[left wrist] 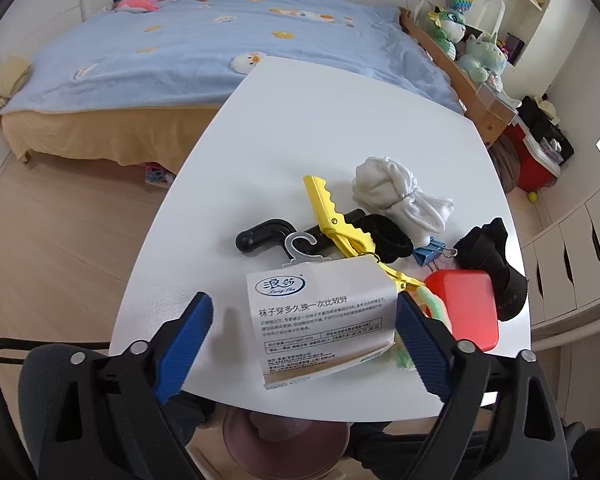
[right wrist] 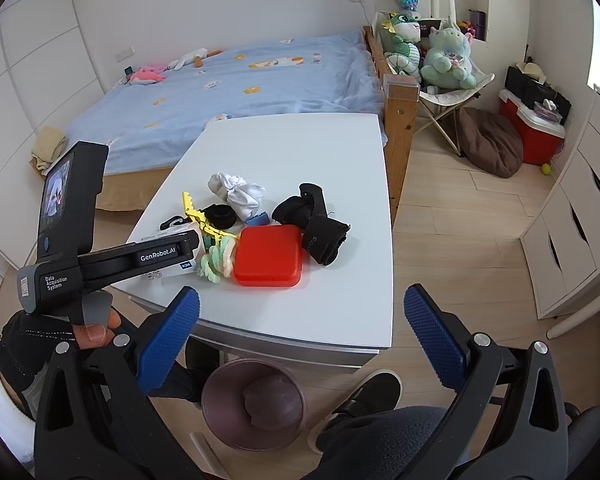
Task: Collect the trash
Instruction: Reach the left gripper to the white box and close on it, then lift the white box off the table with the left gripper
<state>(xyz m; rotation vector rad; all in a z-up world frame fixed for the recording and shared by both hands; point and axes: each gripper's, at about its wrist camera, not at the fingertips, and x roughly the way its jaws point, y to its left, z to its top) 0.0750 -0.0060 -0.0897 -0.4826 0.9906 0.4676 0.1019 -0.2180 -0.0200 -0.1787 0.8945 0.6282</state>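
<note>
Plainly, the left gripper (left wrist: 304,340) stands over the near edge of the white table (left wrist: 260,160), jaws wide, with the printed sock-packaging card (left wrist: 320,320) between them. Its left pad is clear of the card; its right pad sits at the card's edge, and whether it touches I cannot tell. The card, with its grey plastic hook (left wrist: 300,246), lies partly over the yellow clip (left wrist: 332,216), with the green fluffy ring (right wrist: 218,260) just beside it. Further right sits the red box (right wrist: 269,256). The right gripper (right wrist: 302,340) hangs apart from the table edge, jaws open and empty, above the brown bin (right wrist: 254,404) on the floor.

Risks noted: closing now could snag the clip or ring beneath the card, dragging non-trash along. The thin card may also buckle or slide off the edge, missing the bin.
</note>
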